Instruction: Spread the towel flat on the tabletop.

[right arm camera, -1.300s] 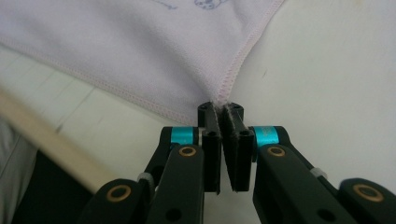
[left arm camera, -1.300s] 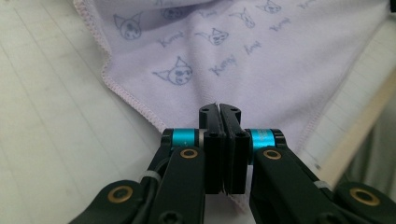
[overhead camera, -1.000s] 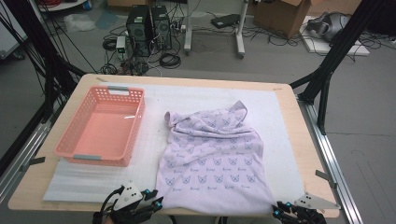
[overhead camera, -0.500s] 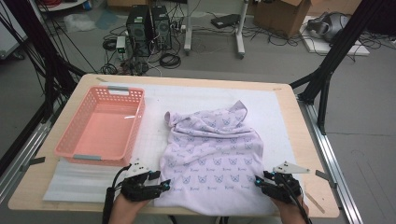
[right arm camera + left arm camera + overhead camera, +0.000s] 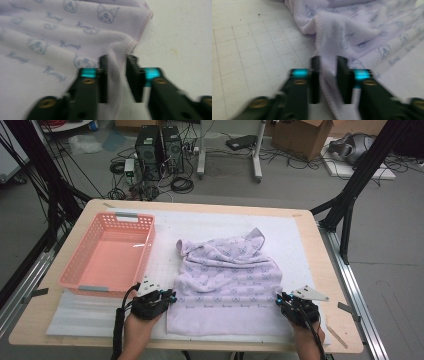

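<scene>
Cloth is bunching up between both pairs of tongs as the person brings them in from the bench's near edge, where they were a second ago, onto the lavender garment (image 5: 227,285). The garment is lying flat at the middle of the bench (image 5: 320,240), with the pink basket (image 5: 107,257) at its nine o'clock. The left tongs (image 5: 170,296) are now sitting at the garment's eight o'clock edge and have just been closing; in the left gripper view a raised ridge of fabric (image 5: 328,75) is standing between the jaws, filling the gap, so they are gripping it. The right tongs (image 5: 281,301), at four o'clock, have just been opening slightly; a hemmed fold (image 5: 117,75) is lying against one jaw only, so that side looks not yet clamped. My judgement: lifting or folding should wait until the right side is pinching firmly.
</scene>
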`<state>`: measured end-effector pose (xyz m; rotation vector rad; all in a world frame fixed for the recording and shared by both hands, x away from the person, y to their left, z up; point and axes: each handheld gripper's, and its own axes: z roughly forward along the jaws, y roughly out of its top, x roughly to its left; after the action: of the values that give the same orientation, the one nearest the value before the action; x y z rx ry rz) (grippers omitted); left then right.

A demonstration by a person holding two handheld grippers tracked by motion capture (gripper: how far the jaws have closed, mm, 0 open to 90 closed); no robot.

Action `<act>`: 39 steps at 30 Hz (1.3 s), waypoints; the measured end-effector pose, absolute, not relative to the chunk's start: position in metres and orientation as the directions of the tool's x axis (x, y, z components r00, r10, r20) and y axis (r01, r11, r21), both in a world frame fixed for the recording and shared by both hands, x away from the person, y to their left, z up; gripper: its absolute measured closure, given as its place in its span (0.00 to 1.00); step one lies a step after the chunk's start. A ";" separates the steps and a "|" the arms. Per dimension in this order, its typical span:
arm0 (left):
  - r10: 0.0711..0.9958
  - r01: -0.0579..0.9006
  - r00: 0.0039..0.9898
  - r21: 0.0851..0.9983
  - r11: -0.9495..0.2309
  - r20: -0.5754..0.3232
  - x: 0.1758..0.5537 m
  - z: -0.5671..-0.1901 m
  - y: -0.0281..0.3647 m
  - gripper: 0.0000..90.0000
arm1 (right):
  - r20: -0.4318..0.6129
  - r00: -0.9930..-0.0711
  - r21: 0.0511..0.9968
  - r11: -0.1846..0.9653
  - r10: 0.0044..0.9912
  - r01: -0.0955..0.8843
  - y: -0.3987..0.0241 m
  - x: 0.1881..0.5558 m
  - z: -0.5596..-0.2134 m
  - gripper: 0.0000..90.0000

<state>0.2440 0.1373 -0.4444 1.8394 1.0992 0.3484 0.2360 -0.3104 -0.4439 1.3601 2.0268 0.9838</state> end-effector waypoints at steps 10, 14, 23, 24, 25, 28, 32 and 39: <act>0.738 0.525 0.644 0.818 -0.236 -0.201 0.204 -0.456 0.138 0.51 | 0.050 -0.476 0.762 0.274 0.878 0.586 -0.327 0.193 -0.448 0.55; 0.758 0.483 0.640 0.833 -0.269 -0.127 0.196 -0.459 0.137 0.62 | 0.023 -0.473 0.766 0.288 0.881 0.575 -0.325 0.189 -0.451 0.68; 0.716 0.510 0.676 0.812 -0.285 -0.173 0.176 -0.454 0.156 0.96 | 0.096 -0.540 0.729 0.310 0.836 0.610 -0.332 0.170 -0.446 0.95; 0.713 0.508 0.679 0.812 -0.287 -0.173 0.172 -0.453 0.157 0.96 | 0.095 -0.549 0.726 0.320 0.831 0.609 -0.334 0.165 -0.444 0.95; 0.709 0.507 0.683 0.813 -0.286 -0.176 0.168 -0.452 0.159 0.96 | 0.089 -0.558 0.724 0.331 0.825 0.606 -0.335 0.160 -0.443 0.95; 0.689 0.512 0.697 0.810 -0.287 -0.197 0.153 -0.451 0.163 0.96 | 0.099 -0.569 0.722 0.335 0.816 0.606 -0.341 0.142 -0.439 0.95; 0.688 0.490 0.707 0.817 -0.305 -0.167 0.145 -0.454 0.157 0.91 | 0.121 -0.583 0.704 0.345 0.803 0.621 -0.343 0.127 -0.443 0.89; 0.725 0.438 0.670 0.874 -0.211 -0.161 0.169 -0.443 0.157 0.59 | 0.139 -0.495 0.774 0.218 0.858 0.595 -0.352 0.150 -0.434 0.63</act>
<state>0.1695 0.1571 -0.4429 1.8494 0.9191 0.3462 0.1498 -0.3516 -0.4342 1.3578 2.1787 1.1581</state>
